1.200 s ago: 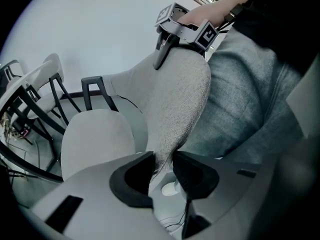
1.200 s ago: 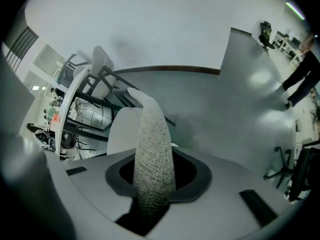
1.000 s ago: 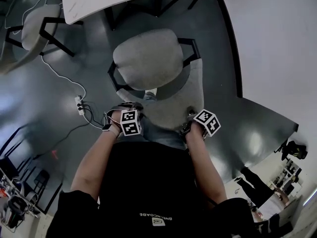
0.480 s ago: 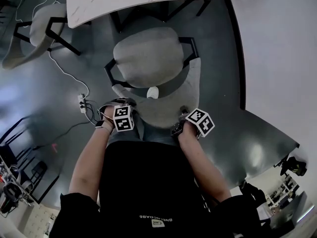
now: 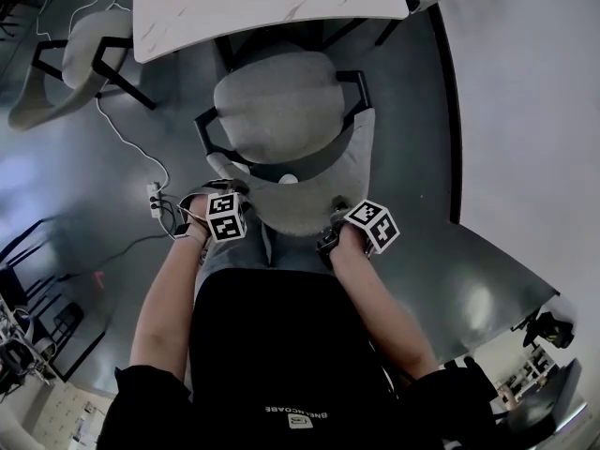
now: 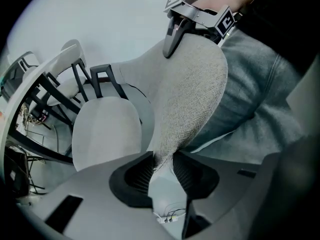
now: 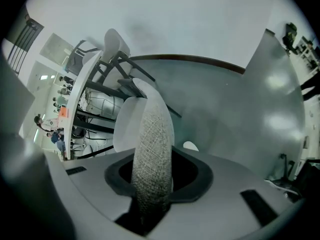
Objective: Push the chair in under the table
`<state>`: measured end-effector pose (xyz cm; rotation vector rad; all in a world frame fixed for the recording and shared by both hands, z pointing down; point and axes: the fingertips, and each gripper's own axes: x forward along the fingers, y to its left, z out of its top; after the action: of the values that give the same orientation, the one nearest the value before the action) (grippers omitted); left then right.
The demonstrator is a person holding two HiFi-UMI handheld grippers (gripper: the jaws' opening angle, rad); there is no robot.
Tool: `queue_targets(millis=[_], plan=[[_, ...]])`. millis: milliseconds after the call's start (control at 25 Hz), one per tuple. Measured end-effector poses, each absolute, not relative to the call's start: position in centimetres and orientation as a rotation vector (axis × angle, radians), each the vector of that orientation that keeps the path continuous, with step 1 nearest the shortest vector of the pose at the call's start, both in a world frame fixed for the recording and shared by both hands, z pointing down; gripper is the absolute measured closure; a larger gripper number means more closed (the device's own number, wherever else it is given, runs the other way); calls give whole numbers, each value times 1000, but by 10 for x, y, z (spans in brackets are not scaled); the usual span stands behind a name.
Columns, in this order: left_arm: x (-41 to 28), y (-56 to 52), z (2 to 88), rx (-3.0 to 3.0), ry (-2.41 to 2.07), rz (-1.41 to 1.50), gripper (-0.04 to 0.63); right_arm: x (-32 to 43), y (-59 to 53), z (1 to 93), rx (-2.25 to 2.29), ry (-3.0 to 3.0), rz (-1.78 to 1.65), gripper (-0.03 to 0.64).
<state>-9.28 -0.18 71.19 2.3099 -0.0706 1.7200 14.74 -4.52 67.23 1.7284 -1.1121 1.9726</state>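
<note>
One chair (image 5: 281, 111): a grey padded seat on a black frame is seen standing on the dark floor (image 5: 112, 251). The front of the seat is at the near edge of the table, and most of the seat is left uncovered by the tabletop.
Backrest (image 5: 314, 190): a curved panel of grey woven fabric on the side of the chair away from the table, gripped at its top rim in two places.
Left gripper (image 6: 162, 170): it is clamped on the left end of the backrest rim, with the fabric edge pinched between the ribbed black pads (image 6: 138, 176).
Right gripper (image 7: 150, 176): it is clamped on the right part of the same rim. The thick fabric edge fills the gap between the jaws and is pressed from both sides.
Table (image 5: 272, 3): a pale marbled top, just beyond the chair's seat front.
Jeans (image 6: 250, 94): worn by the person, who is placed directly behind the chair, close against the backrest.
Second chair (image 5: 70, 64): well apart to the chair's left, by the table's corner.
Power strip (image 5: 153, 198): on the floor left of the chair, with a white cable (image 5: 117, 134) led toward the second chair.
</note>
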Motion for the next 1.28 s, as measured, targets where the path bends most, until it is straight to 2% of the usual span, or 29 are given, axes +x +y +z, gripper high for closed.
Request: queue_targets(millis=[1280], plan=[[-149, -90, 702, 2467, 124, 1615, 471, 93, -101, 673, 1937, -913, 2019, 509]])
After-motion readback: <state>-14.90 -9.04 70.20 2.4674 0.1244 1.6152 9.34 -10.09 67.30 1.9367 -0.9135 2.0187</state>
